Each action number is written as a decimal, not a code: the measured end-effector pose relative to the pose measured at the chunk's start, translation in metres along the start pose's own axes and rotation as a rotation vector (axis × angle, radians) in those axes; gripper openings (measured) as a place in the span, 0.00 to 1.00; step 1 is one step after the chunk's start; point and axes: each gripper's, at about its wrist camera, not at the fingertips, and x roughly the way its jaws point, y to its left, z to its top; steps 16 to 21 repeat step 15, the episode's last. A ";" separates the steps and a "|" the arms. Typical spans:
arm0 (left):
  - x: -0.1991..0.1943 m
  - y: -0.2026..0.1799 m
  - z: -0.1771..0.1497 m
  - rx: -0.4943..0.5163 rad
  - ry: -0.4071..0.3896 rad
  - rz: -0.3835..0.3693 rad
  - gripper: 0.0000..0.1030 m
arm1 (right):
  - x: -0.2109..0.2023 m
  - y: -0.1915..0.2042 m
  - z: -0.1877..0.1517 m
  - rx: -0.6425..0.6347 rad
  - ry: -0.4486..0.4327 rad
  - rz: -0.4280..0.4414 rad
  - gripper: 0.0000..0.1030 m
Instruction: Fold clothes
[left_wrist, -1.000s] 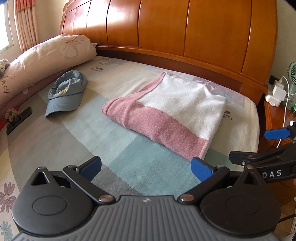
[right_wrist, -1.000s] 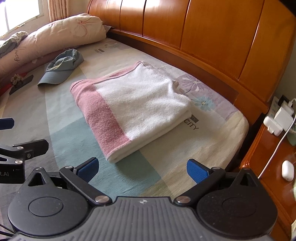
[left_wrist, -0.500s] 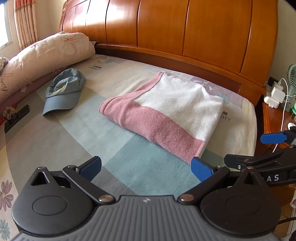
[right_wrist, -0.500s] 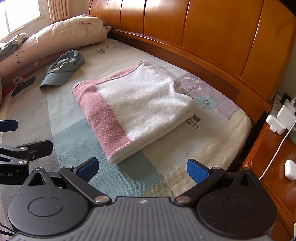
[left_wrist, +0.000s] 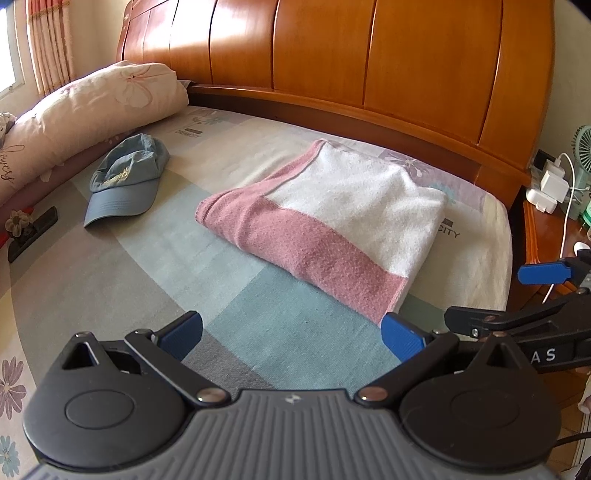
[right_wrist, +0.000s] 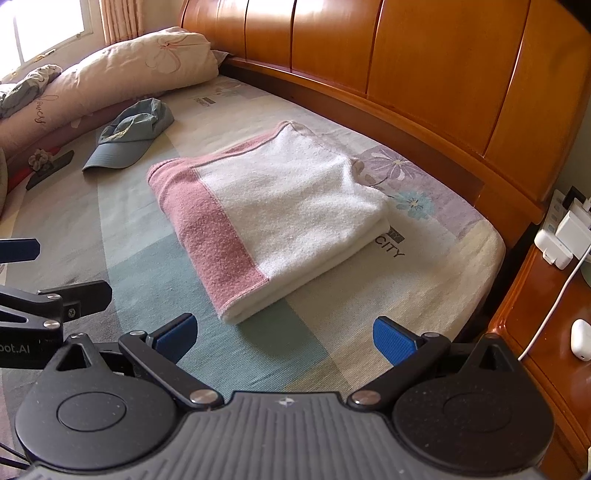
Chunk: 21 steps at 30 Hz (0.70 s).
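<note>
From the left wrist camera, the left gripper (left_wrist: 291, 334) hangs over the bed (left_wrist: 110, 280) with its blue-padded fingers spread wide and nothing between them; bare sheet lies all around it, reaching left to a blue cap (left_wrist: 125, 181) and a long pillow (left_wrist: 81, 110). The wooden headboard (left_wrist: 369, 62) closes off the far side, and the mattress edge drops to a nightstand (left_wrist: 546, 236) on the right, where the right gripper (left_wrist: 543, 275) juts in. The folded towel (left_wrist: 328, 221) sits on the sheet ahead and slightly right, apart from the fingers, pink band nearest. From the right wrist camera, the right gripper (right_wrist: 284, 338) is likewise wide apart and empty, with clear sheet just in front. The towel (right_wrist: 273, 214) lies flat in a tidy rectangle, white with a pink border on its left side, stacked layers showing at the near corner, near the headboard (right_wrist: 424, 74) but not touching it. The left gripper (right_wrist: 55, 295) shows at the left edge.
</note>
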 end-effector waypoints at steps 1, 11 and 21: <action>0.000 0.000 0.000 0.000 0.000 0.000 0.99 | 0.000 0.000 0.000 0.000 0.000 0.000 1.00; 0.000 -0.002 0.001 0.001 0.000 -0.001 0.99 | 0.000 -0.002 0.001 0.001 0.000 0.002 1.00; 0.000 -0.002 0.001 0.001 -0.002 -0.001 0.99 | -0.001 -0.003 0.001 0.001 -0.001 0.002 1.00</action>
